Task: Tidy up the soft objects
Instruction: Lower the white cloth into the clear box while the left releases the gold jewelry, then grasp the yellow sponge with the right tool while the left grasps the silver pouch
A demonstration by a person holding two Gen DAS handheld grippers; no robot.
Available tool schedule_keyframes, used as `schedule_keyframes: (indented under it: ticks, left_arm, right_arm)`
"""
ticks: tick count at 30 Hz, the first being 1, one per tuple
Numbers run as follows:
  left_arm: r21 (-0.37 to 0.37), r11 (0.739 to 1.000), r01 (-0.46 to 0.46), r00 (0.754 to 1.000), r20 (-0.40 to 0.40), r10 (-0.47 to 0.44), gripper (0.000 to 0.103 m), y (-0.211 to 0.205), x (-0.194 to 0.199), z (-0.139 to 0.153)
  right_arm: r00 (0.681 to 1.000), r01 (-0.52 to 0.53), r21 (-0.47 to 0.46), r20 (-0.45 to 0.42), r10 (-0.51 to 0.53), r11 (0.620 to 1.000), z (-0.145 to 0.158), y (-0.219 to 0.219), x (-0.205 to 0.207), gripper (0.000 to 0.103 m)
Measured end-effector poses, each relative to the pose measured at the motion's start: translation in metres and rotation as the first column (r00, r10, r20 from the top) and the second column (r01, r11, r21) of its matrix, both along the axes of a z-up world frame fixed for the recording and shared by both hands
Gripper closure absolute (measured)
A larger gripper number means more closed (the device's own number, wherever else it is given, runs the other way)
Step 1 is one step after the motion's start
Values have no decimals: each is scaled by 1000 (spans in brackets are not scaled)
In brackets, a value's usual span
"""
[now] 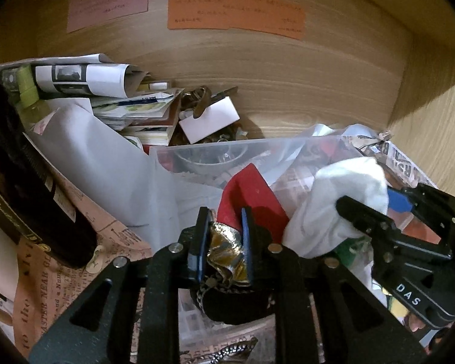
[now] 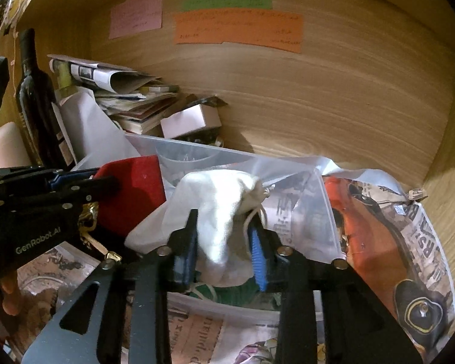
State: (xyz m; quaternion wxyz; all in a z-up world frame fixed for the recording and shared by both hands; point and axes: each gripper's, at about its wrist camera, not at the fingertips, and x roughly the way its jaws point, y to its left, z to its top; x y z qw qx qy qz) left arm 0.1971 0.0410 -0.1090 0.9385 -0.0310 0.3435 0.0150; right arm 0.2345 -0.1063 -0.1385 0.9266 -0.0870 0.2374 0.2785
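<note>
My left gripper [image 1: 226, 221] is shut on a red cloth pouch [image 1: 251, 194] with gold trim [image 1: 227, 248], holding it over a clear plastic box [image 1: 197, 148]. It also shows in the right wrist view [image 2: 75, 188] at the left, with the red pouch [image 2: 133, 194]. My right gripper [image 2: 223, 227] is shut on a white drawstring cloth bag [image 2: 218, 200] above the same box [image 2: 197, 148]. In the left wrist view the right gripper [image 1: 376, 203] holds the white bag [image 1: 333, 206] at the right.
A dark wine bottle [image 2: 35, 103] stands at the left, next to a stack of papers and booklets [image 2: 130, 97] and a small pink box [image 2: 191, 121]. Newspaper [image 2: 409, 242] lines the shelf floor. Wooden walls [image 2: 318, 97] close the back and right, with coloured notes [image 2: 236, 30].
</note>
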Motion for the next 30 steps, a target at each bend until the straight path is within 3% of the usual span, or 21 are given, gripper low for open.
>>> schedule_keyframes:
  ticks: [6,8,15,20,22,27,30]
  left_arm:
    - [-19,1000,-4,1000,30,4,50,2,-12,9]
    - [-20,1000,-4,999,44,5,48,3,-17,15]
    - [-35,999,9,993,117,-5,39,6,-42,43]
    - [-17,999,41,982,185,-37,35,1,-65,63]
    - [-9,999,53,978,203,-50,25,-1,-75,69]
    - [10,998,67,972,225,-68,12,-6,-94,72]
    - [9,997,81,975,209,-81,12,-9,-102,67]
  right_arm:
    - [999,3,13,38,-4,1000,7,-5,-7,51]
    - [998,4,26,60,-5,1000,11,-7,-11,45]
    - [994,3,59,108,-9,998,26,-17,-25,43]
    - [990,3,102,142,-18,995,38,-32,-41,30]
    - [987,0,117,157,-19,993,42,-39,-49,24]
    - [982,10,135,187,-36,991,45,-57,-67,19]
    - [982,18,137,184,-43,990,43,-68,-74,18]
